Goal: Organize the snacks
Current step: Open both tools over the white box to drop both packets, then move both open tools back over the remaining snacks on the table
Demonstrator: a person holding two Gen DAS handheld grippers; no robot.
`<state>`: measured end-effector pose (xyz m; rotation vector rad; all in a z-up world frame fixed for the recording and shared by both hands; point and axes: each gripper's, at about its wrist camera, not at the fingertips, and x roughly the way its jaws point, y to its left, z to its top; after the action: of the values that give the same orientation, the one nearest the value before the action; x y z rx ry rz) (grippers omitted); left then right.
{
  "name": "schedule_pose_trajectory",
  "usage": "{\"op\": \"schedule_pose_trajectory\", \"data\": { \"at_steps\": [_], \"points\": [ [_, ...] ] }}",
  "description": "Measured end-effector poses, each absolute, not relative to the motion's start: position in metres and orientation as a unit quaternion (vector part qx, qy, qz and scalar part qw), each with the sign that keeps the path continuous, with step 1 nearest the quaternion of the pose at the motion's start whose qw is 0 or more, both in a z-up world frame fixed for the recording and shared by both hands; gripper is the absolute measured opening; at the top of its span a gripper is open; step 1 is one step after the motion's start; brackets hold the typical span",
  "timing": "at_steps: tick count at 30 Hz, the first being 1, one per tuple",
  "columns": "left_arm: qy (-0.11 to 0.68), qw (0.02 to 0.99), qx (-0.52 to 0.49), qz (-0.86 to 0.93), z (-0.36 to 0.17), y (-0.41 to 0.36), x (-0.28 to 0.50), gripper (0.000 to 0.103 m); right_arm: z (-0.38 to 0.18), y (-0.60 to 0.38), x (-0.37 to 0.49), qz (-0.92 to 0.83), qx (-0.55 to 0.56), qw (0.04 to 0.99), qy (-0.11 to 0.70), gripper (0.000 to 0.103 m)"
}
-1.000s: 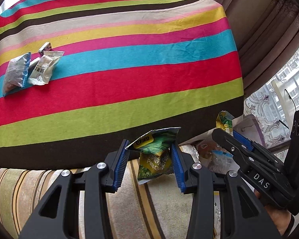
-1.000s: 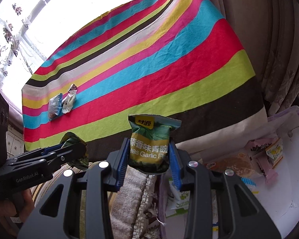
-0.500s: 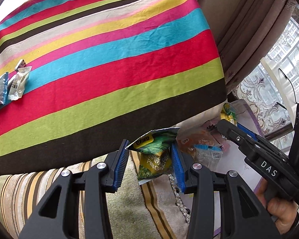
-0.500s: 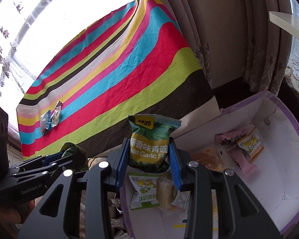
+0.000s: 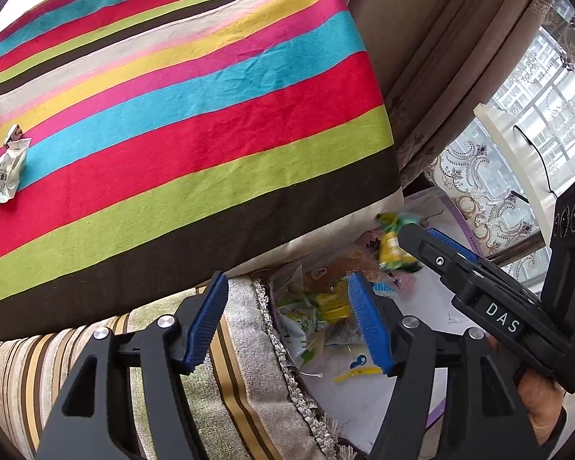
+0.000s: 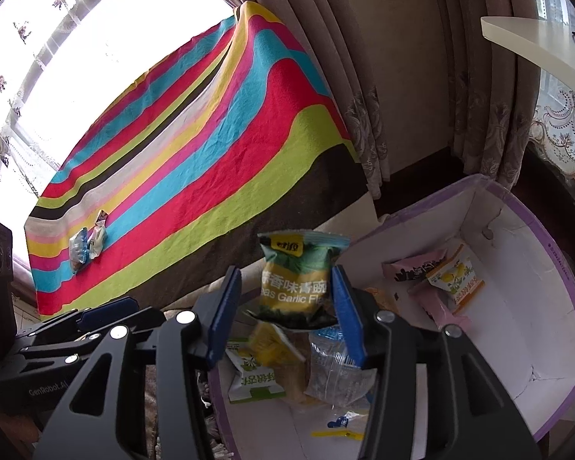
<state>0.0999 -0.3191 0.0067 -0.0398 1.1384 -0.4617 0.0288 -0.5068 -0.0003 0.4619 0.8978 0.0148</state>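
Note:
My left gripper (image 5: 287, 318) is open and empty above the near corner of a white box with a purple rim (image 5: 462, 230). A blurred green and yellow pea packet (image 5: 327, 304) is in the box below it. My right gripper (image 6: 285, 308) is open over the box (image 6: 556, 364); a green garlic pea packet (image 6: 297, 280) sits between its fingers, touching the right pad only, and appears blurred in the left wrist view (image 5: 393, 243). Two small snack packets (image 6: 88, 245) lie on the striped cloth far left, also in the left wrist view (image 5: 5, 170).
The box holds several packets, among them a pink one (image 6: 414, 268) and a yellow lemon one (image 6: 454, 276). The striped tablecloth (image 5: 172, 115) covers a table behind the box. Curtains (image 6: 364, 76) hang behind. A striped sofa cushion (image 5: 230, 383) lies under my left gripper.
Both grippers moved right, over the box, and opened. The left gripper's pea packet dropped into the box. The right gripper's jaws widened around the garlic pea packet.

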Motion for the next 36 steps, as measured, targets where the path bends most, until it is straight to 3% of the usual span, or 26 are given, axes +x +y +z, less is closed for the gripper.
{"op": "schedule_pose_trajectory", "data": {
  "at_steps": [5,36],
  "points": [
    [0.533,0.819,-0.025,-0.21,0.008,-0.313,0.102,0.065,0.002,-0.503,0.029,0.01,0.221,0.876,0.429,0.067],
    [0.522,0.839,-0.101,-0.12,0.017,-0.201,0.11,0.067,0.02,-0.431,0.05,0.043,0.154,0.879,0.45,0.069]
  ]
}}
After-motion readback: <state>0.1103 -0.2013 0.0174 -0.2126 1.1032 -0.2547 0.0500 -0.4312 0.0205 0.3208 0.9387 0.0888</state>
